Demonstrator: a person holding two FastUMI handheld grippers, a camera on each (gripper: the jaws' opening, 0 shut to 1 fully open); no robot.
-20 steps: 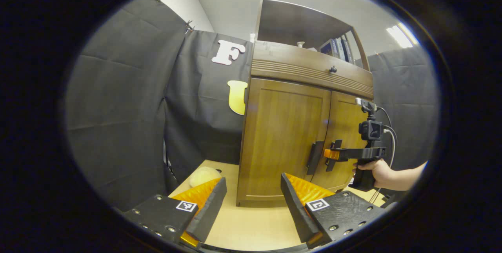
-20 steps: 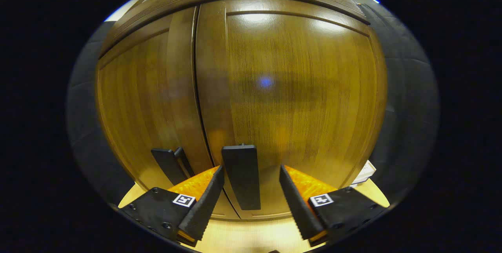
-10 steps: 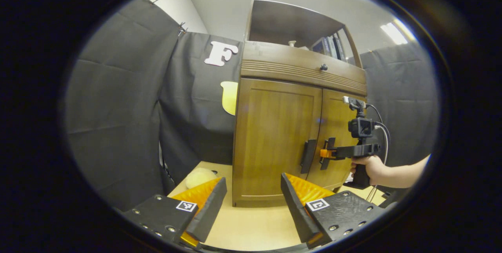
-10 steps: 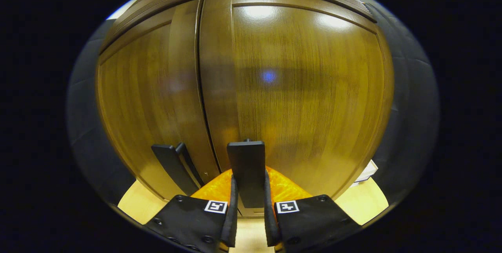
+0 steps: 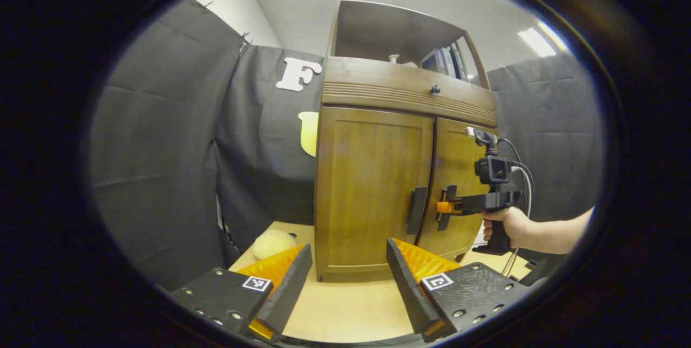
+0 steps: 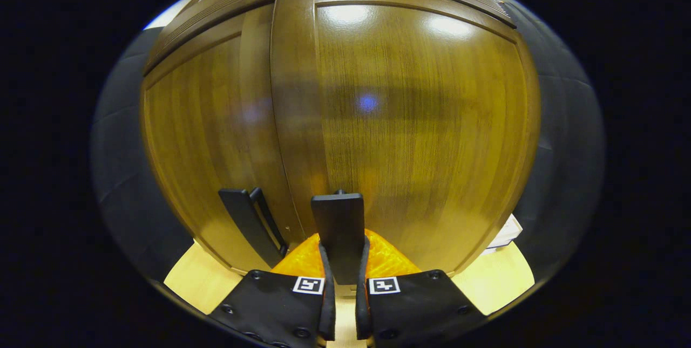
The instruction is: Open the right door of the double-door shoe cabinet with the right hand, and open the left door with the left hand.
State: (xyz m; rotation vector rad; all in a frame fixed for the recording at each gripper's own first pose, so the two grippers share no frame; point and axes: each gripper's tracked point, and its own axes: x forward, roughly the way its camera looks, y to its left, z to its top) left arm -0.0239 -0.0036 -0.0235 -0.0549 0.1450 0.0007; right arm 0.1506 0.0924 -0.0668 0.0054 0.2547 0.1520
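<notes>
In the right gripper view the right gripper [image 6: 343, 305] is clamped on the right door handle [image 6: 339, 229], both fingers pressing its sides. That handle is a flat bar whose long axis runs up and down the right door [image 6: 421, 121]; its lower end is hidden between the fingers. Just left of it, across the seam, the left door handle [image 6: 248, 224] also stands upright, seen edge-on. Half a second ago the fingers had just closed here; now the right door's inner edge looks pulled slightly out from the left door [image 6: 210, 137].

In the left gripper view the left gripper [image 5: 348, 283] is spread wide with nothing between its fingers, low over the table [image 5: 345, 305], well short of the shoe cabinet [image 5: 402, 170]. A pale rounded thing [image 5: 272, 242], hard to identify, lies left of the cabinet base. A hand [image 5: 510, 225] holds the right gripper at the handles, its arm cut off at the edge. The cabinet sits further left in this view than before.
</notes>
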